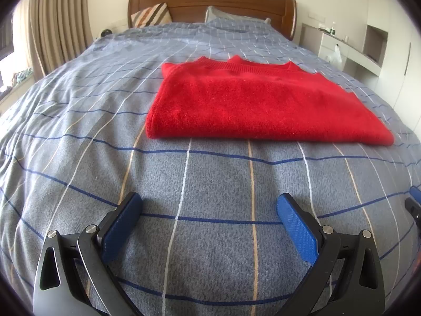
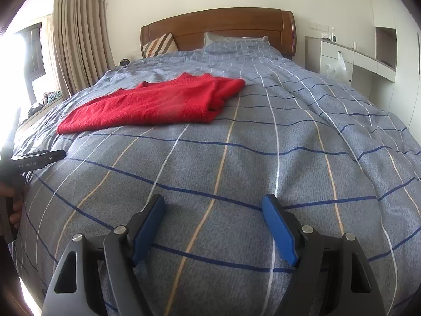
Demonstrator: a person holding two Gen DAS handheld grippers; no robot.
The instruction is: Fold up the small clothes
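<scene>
Both hand-held grippers, left and right, spread, empty; folded red sweater well ahead, bare bedspread between.

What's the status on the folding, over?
Left gripper open, empty. Right gripper open, empty. Red sweater lies folded on the bed. Nothing in the way.

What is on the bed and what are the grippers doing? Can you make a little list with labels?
garment: red knitted sweater, folded into a flat rectangle, collar toward the headboard
resting on: blue checked bedcover
left gripper: open, nothing between its pads, above bare cover, apart from the sweater
right gripper: open, empty, also short of the sweater
behind: wooden headboard, striped pillow
room side: beige curtain, white desk unit
</scene>
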